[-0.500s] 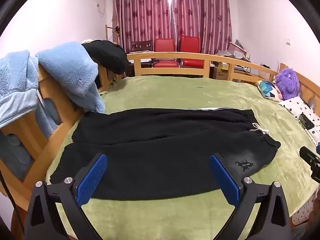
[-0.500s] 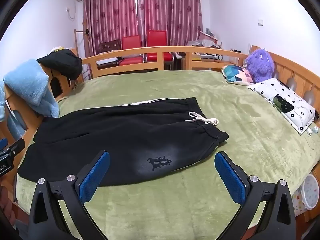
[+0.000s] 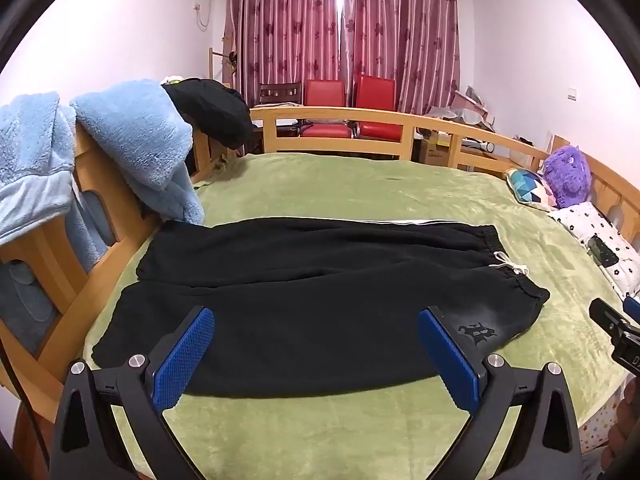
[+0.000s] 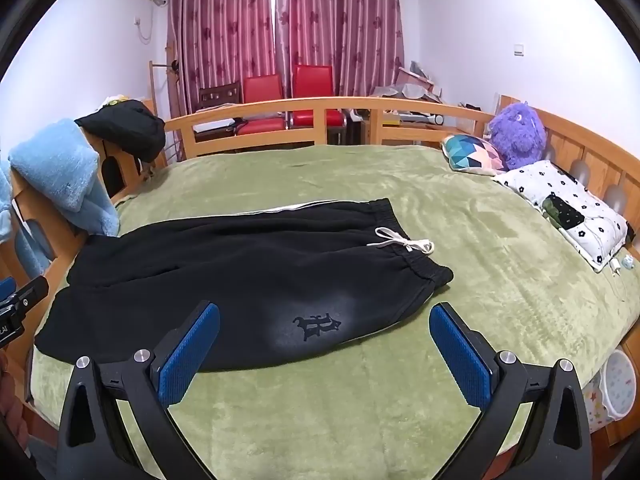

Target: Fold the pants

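Note:
Black sweatpants (image 3: 312,300) lie flat on the green bed cover, legs to the left, waistband with a white drawstring (image 3: 510,264) to the right. A dark emblem (image 4: 316,325) marks the near hip. My left gripper (image 3: 316,332) hovers open above the near leg, nothing between its blue pads. My right gripper (image 4: 324,328) hangs open over the emblem and the pants (image 4: 248,280), also holding nothing. Part of the right gripper's body (image 3: 616,328) shows at the right edge of the left wrist view.
The green bed cover (image 4: 460,208) is ringed by a wooden rail (image 4: 320,108). Blue fleece clothes (image 3: 132,140) and a black garment (image 3: 212,110) hang on the left rail. A purple plush (image 4: 518,132), patterned cushion (image 4: 472,156) and white pillow (image 4: 568,204) lie at right.
Both views sit almost as before; the grippers hover in place, open, and the pants lie unmoved.

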The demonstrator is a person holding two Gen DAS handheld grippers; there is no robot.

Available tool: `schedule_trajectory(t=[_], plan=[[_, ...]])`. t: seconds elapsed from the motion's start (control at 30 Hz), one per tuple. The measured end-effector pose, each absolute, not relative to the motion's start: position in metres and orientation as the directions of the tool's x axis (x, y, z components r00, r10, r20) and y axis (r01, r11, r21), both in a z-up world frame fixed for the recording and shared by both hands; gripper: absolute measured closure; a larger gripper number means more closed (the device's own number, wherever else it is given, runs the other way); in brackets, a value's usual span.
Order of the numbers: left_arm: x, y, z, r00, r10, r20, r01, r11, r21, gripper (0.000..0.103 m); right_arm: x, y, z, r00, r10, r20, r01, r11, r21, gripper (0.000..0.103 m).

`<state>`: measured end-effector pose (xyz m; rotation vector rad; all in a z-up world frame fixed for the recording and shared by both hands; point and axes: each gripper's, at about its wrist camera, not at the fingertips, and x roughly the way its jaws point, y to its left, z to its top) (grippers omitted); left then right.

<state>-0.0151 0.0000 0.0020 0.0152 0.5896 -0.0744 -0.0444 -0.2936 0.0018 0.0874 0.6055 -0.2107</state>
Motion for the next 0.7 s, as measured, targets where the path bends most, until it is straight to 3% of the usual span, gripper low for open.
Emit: schedule_trajectory(t=[0.7], plan=[[-0.0146,0.0040,0.0048,0.831,-0.080,-0.550,0.086,0.996,-0.015,0.000,-0.0467,-0.2938,0.0067,0.806,-0.160,-0.570,0.213,0.977,0.027,0.000]])
